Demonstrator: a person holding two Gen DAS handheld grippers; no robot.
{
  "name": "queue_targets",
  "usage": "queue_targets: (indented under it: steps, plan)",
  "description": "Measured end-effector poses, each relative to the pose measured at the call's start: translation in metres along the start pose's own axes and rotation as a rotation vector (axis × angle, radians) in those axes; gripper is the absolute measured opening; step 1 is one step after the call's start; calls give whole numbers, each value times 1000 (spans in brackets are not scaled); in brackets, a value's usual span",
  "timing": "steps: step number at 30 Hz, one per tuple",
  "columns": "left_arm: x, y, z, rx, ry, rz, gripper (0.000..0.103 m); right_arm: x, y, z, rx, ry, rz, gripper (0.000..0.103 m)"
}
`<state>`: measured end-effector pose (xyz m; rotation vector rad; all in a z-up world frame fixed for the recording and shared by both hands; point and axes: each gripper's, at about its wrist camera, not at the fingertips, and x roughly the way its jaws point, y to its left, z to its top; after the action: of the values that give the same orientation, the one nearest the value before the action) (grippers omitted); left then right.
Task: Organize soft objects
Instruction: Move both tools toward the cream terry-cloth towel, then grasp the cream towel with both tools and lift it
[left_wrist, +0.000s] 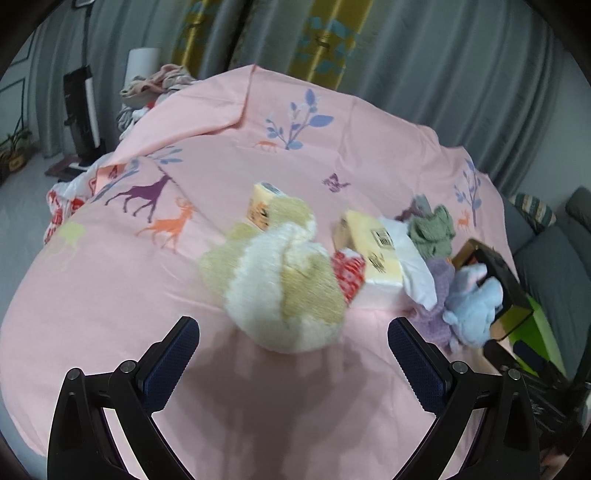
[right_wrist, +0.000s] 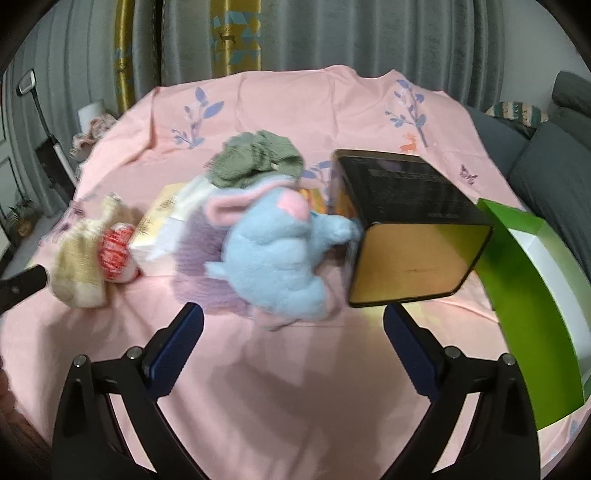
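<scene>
Left hand-held gripper (left_wrist: 293, 363): fingers spread wide, nothing between them; it hangs over bare pink sheet.
Right hand-held gripper (right_wrist: 293, 349): fingers likewise wide apart and empty, over the sheet.
Cream-and-tan plush (left_wrist: 284, 280): just ahead of the left hand-held gripper, centred on its gap, lying on the bed. Its form is blurred; which part is head or limb cannot be told.
Blue plush toy (right_wrist: 280, 254): just ahead of the right hand-held gripper, slightly to its left, lying on a lilac fuzzy piece (right_wrist: 199, 266). One limb reaches to the black-and-gold box (right_wrist: 413, 229).
Black-and-gold box: ahead and to the right of the right hand-held gripper, tilted on an edge, its opening not visible. Beside it, further right, a green box (right_wrist: 535, 295).
Tissue packs (left_wrist: 373, 254): beyond the cream plush, with a red-patterned item (left_wrist: 347, 275) wedged between.
Green knit (right_wrist: 255, 158): farthest ahead, atop the pile.
Pink bedsheet (left_wrist: 110, 295): loose and creased.
Risk, pinch: closing low would likely gather sheet with the plush, dragging the pile.
Risk, blue toy: lifting it may pull the lilac piece along, or nudge the tilted box over.
Risk, grip: a shallow bite on pile fur could slip out mid-carry.
Risk, crowding: the left hand-held gripper's tip shows at the right view's left edge; both working one cluster could collide.
</scene>
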<state>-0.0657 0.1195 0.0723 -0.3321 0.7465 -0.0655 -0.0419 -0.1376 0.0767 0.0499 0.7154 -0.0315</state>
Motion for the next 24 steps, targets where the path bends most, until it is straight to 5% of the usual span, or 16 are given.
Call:
queue_targets:
  steps: [4, 7, 10, 18, 24]
  plan:
    - [2, 20, 8, -54, -3, -12, 101, -16, 22, 25, 29, -5, 218, 97]
    - [14, 31, 13, -90, 43, -32, 98, -3, 48, 47, 62, 78, 422, 97]
    - [29, 38, 15, -101, 82, -32, 95, 27, 81, 65, 92, 206, 520, 95]
    - [67, 43, 13, -140, 174, -106, 80, 103, 154, 81, 85, 422, 575, 67]
    - [82, 47, 11, -196, 231, -174, 42, 134, 172, 69, 61, 546, 568, 40]
